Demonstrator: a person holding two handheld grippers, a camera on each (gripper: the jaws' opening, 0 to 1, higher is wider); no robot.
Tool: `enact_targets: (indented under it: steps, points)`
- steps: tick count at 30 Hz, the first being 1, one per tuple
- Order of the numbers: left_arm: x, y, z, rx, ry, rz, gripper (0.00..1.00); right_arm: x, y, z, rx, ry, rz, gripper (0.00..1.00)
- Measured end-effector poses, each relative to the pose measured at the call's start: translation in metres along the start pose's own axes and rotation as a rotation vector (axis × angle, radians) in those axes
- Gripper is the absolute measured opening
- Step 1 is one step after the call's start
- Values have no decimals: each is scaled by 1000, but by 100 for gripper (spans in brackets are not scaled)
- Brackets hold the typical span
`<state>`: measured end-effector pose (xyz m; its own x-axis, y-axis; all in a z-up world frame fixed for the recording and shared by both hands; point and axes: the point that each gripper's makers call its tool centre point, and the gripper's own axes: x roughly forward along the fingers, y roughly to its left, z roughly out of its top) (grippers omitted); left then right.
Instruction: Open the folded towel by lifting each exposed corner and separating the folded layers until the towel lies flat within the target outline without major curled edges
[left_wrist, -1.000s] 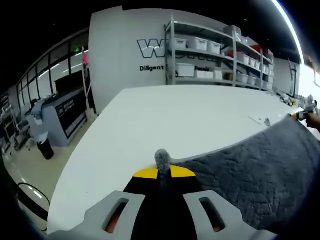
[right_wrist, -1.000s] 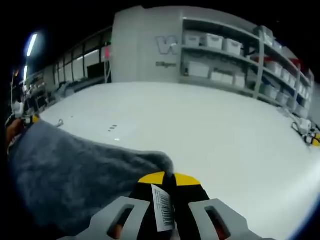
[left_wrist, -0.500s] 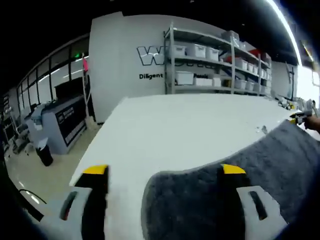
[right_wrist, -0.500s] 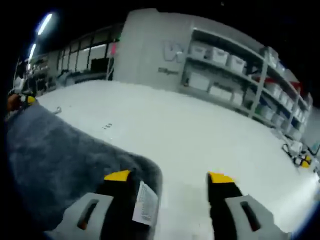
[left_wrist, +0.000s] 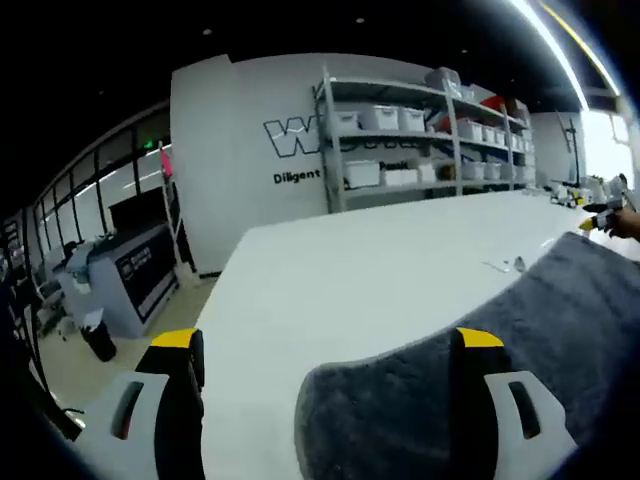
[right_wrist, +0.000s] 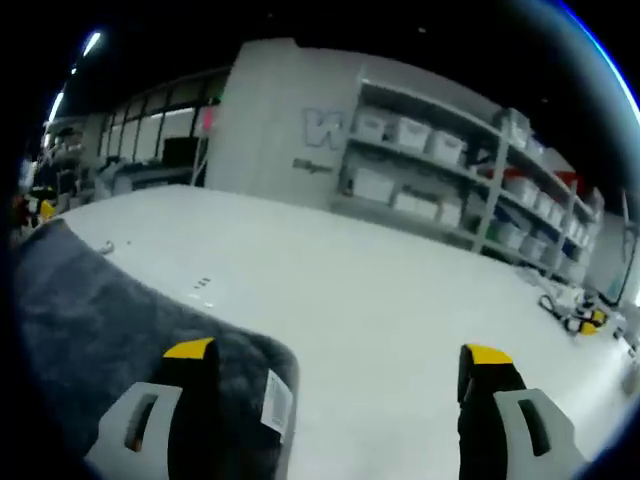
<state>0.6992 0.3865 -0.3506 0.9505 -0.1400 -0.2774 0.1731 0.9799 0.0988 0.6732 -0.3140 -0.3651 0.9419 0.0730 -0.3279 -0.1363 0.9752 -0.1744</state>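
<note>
Plush dark grey towel (left_wrist: 480, 390) flat on white table (left_wrist: 350, 270), left gripper (left_wrist: 325, 400) spread wide, right gripper (right_wrist: 335, 400) spread wide over towel corner

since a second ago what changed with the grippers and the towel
Both grippers let go: the left gripper and right gripper, each shut on a towel corner a second ago, now stand open. The corners have dropped onto the table. The towel's tag lies free. The towel stays spread between them.
</note>
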Motion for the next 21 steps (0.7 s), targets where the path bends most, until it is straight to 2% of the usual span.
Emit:
enact_targets:
  steps: [4, 7, 9, 12, 15, 18, 21]
  points:
    - [-9, -12, 10, 1, -22, -20, 100, -6, 4, 15, 30, -42, 22, 100]
    - [-16, -19, 13, -5, -8, -15, 100, -17, 4, 23, 115, -43, 42, 100]
    - [-23, -27, 15, -10, -10, -40, 99, -23, 3, 29, 148, -56, 52, 100]
    - [-34, -37, 23, -37, -25, -61, 98, -26, -12, 36, 107, -44, 18, 100]
    - [-45, -42, 29, -32, -26, -64, 98, -33, -22, 48, 94, -68, 4, 100]
    - [-60, -46, 34, -26, -31, -61, 98, -45, -18, 61, 113, -114, 41, 100]
    - [-71, -53, 40, -26, -54, -71, 97, -59, -11, 68, 94, -139, 56, 100]
